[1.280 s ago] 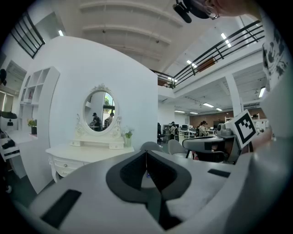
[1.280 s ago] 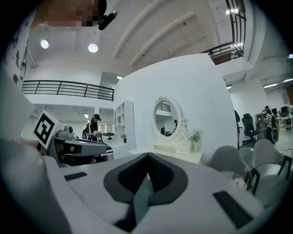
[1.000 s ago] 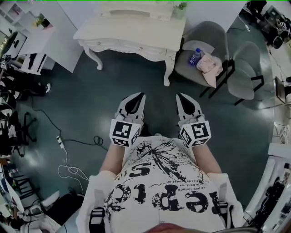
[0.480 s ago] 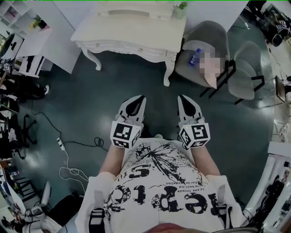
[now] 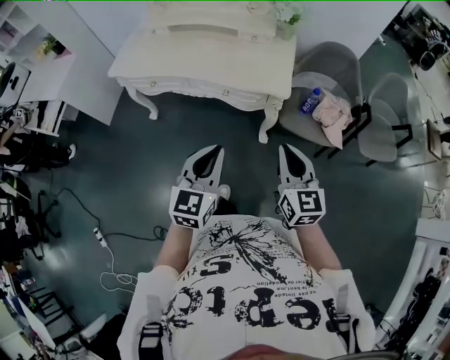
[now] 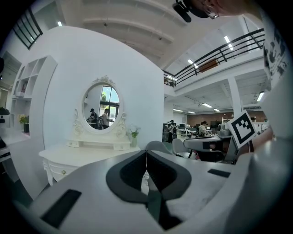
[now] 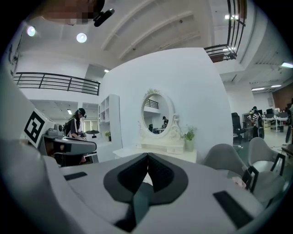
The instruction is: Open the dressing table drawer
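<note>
Shirt fabric with black print (image 5: 246, 281) lies directly behind both tools, and the person's forearms reach forward from it to the two marker cubes. From there the left gripper (image 5: 213, 150) and the right gripper (image 5: 288, 149) run side by side, apart from each other, pointing ahead and slightly down. Each gripper's own view shows its jaws meeting at the tips with nothing between them, so both are closed and empty. Beneath the left gripper a light shoe (image 5: 223, 191) stands on the dark teal floor (image 5: 140, 162). Off to that gripper's left a white cable (image 5: 105, 242) trails across the floor. Ahead of both sets of tips, and well apart from them, stands the white dressing table (image 5: 204, 56) on curved legs. The grippers touch none of it. Its drawer (image 5: 211, 89) faces the grippers along the table's front edge, carrying small knobs and sitting flush under the top, not pulled out. On the far side of the tabletop an oval mirror (image 6: 101, 107) rises in an ornate white frame. A small potted plant (image 5: 288, 15) sits at the table's far right corner, roughly in line with the right gripper. Ahead and to the right of the right gripper are two grey chairs (image 5: 351, 60). The nearer one has a bottle (image 5: 309, 100) with a blue label and a pink cloth (image 5: 336, 112) on its seat. Farthest off, the right gripper view shows a person (image 7: 75, 123) standing to its left near white shelves.
</note>
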A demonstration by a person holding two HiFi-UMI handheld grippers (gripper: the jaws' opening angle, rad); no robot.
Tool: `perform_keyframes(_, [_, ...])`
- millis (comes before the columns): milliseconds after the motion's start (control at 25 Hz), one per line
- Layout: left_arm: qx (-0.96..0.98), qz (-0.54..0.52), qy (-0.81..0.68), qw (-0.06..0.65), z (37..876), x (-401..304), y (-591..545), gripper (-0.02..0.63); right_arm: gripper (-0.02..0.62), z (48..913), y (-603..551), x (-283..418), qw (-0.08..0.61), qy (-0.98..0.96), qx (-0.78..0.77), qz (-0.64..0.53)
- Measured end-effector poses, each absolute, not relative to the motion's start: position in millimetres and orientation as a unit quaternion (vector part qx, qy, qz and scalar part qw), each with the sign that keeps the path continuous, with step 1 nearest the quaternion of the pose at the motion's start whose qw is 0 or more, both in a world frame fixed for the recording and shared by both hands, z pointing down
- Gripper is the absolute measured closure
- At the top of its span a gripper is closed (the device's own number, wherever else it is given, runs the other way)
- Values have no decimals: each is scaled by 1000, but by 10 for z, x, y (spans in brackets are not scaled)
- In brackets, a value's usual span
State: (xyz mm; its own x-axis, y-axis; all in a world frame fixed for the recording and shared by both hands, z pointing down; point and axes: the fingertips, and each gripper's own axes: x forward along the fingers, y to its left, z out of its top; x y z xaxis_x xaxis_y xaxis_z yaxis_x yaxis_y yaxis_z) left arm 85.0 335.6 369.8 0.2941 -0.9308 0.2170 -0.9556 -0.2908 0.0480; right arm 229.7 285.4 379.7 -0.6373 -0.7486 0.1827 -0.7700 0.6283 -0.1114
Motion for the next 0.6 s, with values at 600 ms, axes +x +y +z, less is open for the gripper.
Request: perform_keyframes(600, [817, 60, -567, 87, 3707, -672, 2483, 586, 577, 3856, 2023, 959, 81, -872, 474, 96])
